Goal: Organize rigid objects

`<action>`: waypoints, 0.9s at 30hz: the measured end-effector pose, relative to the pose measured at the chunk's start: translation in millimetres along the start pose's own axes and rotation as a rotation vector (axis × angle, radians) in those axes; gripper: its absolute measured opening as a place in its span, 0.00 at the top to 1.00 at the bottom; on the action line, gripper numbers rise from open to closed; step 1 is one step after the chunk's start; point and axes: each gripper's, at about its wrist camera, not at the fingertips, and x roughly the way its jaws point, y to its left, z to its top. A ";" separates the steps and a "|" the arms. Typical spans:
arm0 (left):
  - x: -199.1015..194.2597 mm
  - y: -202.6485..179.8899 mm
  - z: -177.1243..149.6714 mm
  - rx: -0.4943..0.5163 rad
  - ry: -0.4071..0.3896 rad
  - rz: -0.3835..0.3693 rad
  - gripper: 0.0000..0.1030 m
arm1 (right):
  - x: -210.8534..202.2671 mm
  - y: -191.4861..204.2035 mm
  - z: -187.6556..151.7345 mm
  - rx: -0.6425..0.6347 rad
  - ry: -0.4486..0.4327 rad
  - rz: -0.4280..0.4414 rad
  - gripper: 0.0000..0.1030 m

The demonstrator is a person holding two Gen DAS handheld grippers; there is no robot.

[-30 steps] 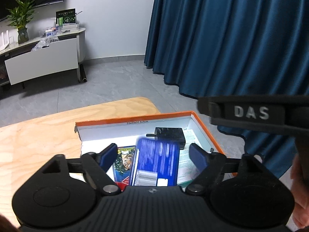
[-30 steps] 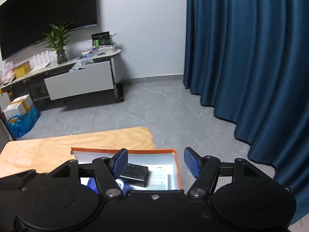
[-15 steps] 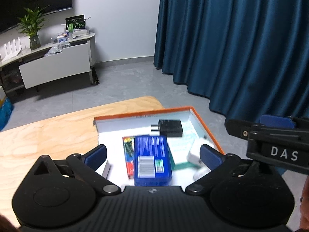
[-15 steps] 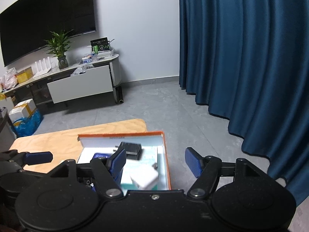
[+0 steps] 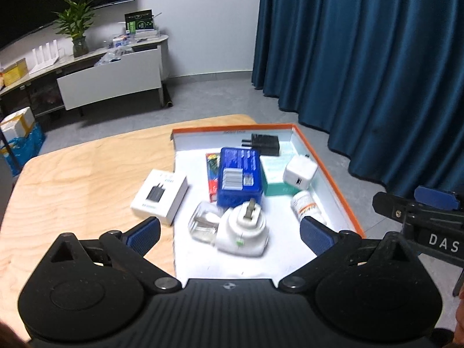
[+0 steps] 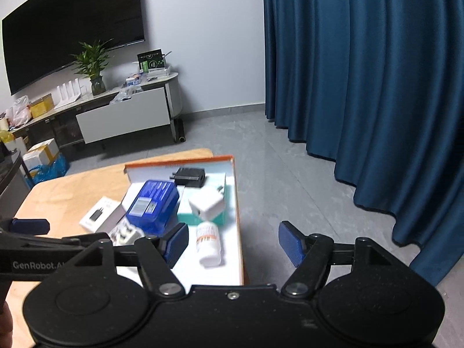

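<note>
Both tools spread wide, empty: left tool [image 5: 229, 236], right tool [image 6: 233, 243]. Orange-edged box [image 5: 327, 171] on wooden surface [image 5: 75, 179] holds blue case [image 5: 239, 175], black charger [image 5: 265, 144], white cube adapter [image 5: 300, 172], pill bottle [image 6: 208, 242], white plug [image 5: 245, 232]. White carton [image 5: 159, 195] touches box's left side.

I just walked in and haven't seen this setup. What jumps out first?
The orange-rimmed box on the wooden table, crowded with small items, with a blue case in its middle. A white charger box sits outside, against its left edge. Both grippers, left and right, hover open and empty.
</note>
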 end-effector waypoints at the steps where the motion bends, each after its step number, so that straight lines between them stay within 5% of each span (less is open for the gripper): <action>1: -1.4 0.2 -2.7 0.001 0.003 0.008 0.00 | -2.1 0.6 -3.7 0.000 0.005 0.003 0.21; 27: -14.1 5.1 -28.7 -0.034 0.028 0.022 0.00 | -1.8 17.2 -35.1 -0.040 0.073 0.016 0.20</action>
